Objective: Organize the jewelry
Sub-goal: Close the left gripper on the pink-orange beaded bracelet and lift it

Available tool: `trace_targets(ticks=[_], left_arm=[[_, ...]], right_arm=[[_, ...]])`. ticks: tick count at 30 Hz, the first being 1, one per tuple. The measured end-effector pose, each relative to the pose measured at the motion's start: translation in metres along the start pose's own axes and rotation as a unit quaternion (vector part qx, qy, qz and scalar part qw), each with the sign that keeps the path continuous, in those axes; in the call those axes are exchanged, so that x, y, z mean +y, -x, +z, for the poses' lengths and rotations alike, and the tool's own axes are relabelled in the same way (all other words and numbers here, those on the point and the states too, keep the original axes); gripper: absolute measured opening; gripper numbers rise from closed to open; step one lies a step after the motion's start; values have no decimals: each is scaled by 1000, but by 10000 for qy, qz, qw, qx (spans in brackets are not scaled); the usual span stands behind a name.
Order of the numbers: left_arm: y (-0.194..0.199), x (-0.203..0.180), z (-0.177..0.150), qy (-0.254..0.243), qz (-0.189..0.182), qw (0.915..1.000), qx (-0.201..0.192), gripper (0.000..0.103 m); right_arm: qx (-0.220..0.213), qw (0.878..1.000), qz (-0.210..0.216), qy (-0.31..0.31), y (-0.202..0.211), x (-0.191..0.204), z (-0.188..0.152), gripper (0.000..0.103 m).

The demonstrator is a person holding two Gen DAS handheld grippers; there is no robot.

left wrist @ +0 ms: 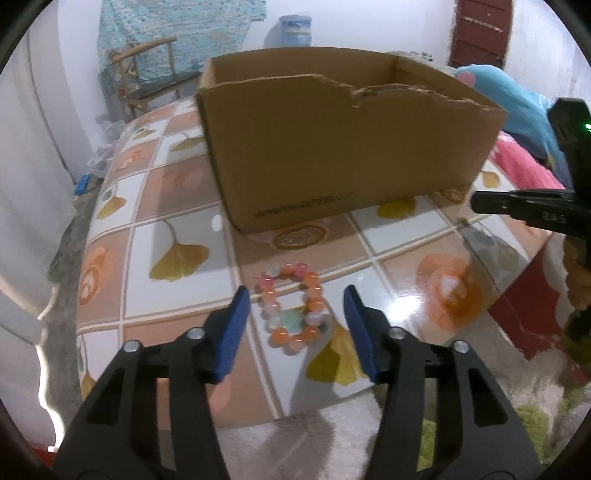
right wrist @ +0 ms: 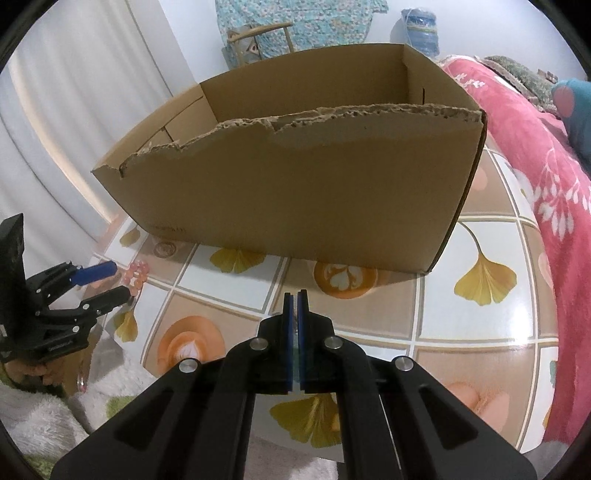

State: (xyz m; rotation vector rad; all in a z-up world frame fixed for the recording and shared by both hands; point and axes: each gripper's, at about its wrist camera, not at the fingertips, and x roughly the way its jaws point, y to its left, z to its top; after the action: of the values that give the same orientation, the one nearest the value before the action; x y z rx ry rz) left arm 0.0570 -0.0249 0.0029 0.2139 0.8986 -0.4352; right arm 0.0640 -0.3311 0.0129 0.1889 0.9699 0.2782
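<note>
You're facing white walls (left wrist: 74,92), with a wooden chair (left wrist: 147,70) beneath a blue patterned cloth (left wrist: 177,33), a brown door (left wrist: 480,33) at right, and a pink floral blanket (right wrist: 517,155) beside the glossy tiled desk (left wrist: 177,206).

Beaded bracelet (left wrist: 293,308): closed loop of orange, pink and pale green translucent beads, lying flat on the tiled tabletop, just in front of the cardboard box (left wrist: 343,147). Box is open-topped, upright, near wall's top edge torn ragged.
</note>
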Motion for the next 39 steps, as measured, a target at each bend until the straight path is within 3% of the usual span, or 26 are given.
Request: trace_targets(ticks=[5, 15, 21, 23, 25, 27, 28, 35, 38, 39], left_arm=[[-9, -15, -1, -351, -11, 9992, 204, 30], [-18, -10, 5, -306, -105, 9988, 376, 24], [-18, -6, 7, -235, -31, 9989, 416, 9], [-18, -5, 6, -234, -40, 9988, 418, 9], [-18, -5, 7, -248, -24, 9988, 412, 9], [-17, -6, 7, -275, -21, 9988, 399, 9], [-16, -5, 7, -274, -37, 9988, 396, 9], [-16, -6, 6, -327, -95, 9988, 363, 9], [-15, -5, 6, -354, -129, 9988, 297, 9], [-14, -5, 6, -359, -141, 9989, 265, 9]], right_arm=[[-31, 10000, 57, -15, -2, 1, 0, 2], [-171, 9997, 134, -59, 12, -1, 2, 2], [-100, 9998, 160, -14, 11, -3, 0, 2], [0, 9998, 133, 112, 9, 2, -2, 2], [88, 9997, 90, 231, 6, 7, -3, 7], [137, 9994, 11, 321, 3, 9, -4, 26], [140, 9991, -56, 393, 2, 11, -4, 26], [548, 9949, -280, 796, -17, 14, 0, 25], [748, 9906, -374, 1085, -21, 18, 4, 7], [840, 9899, -291, 1102, -22, 18, 5, 5]])
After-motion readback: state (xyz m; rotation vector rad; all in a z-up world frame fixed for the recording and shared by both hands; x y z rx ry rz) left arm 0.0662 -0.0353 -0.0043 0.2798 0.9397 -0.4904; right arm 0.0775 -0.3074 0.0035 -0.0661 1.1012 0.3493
